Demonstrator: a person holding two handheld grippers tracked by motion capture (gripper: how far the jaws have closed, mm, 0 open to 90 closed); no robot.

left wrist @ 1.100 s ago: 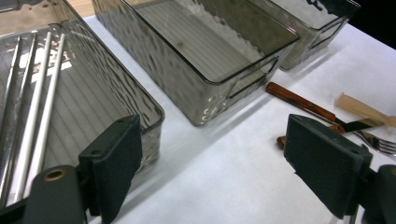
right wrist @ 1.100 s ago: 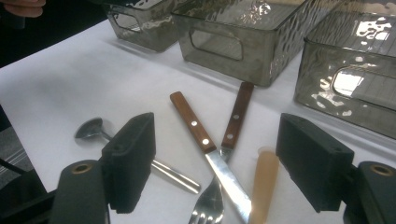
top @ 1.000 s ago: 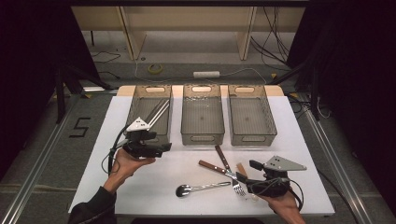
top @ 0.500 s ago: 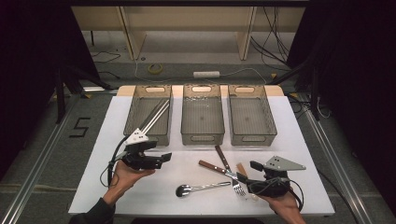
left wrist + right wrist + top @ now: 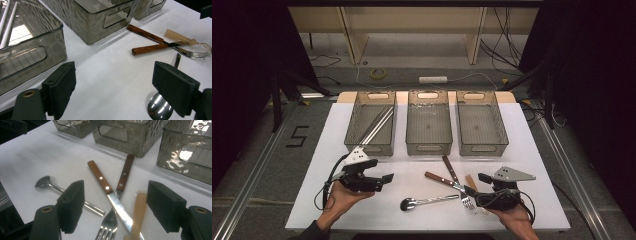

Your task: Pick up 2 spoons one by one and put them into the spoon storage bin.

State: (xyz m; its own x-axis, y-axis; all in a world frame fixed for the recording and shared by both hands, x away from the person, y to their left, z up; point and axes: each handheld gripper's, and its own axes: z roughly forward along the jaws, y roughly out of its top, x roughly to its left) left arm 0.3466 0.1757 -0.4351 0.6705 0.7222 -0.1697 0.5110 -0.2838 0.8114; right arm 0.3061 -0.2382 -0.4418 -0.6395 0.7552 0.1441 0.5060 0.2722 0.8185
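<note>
Since the earlier frame, the left tongs [image 5: 387,178] have dropped from the left bin [image 5: 354,145] toward the spoon [image 5: 427,202] at lower centre, jaws wide and empty. Right tongs [image 5: 473,191], wide too, hover over the crossed knife [image 5: 110,192] and fork [image 5: 117,202]. Smooth, stiff and slippery, the spoon looks best pinched mid-handle.

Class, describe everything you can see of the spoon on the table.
The spoon is one piece of shiny metal, with an oval bowl and a slim straight handle. It lies flat on the white table, near the front edge, bowl toward the left tongs, handle running toward the fork. In the right gripper view the bowl faces down. Whether its handle tip touches the fork is unclear. Neither tongs touch it.
</note>
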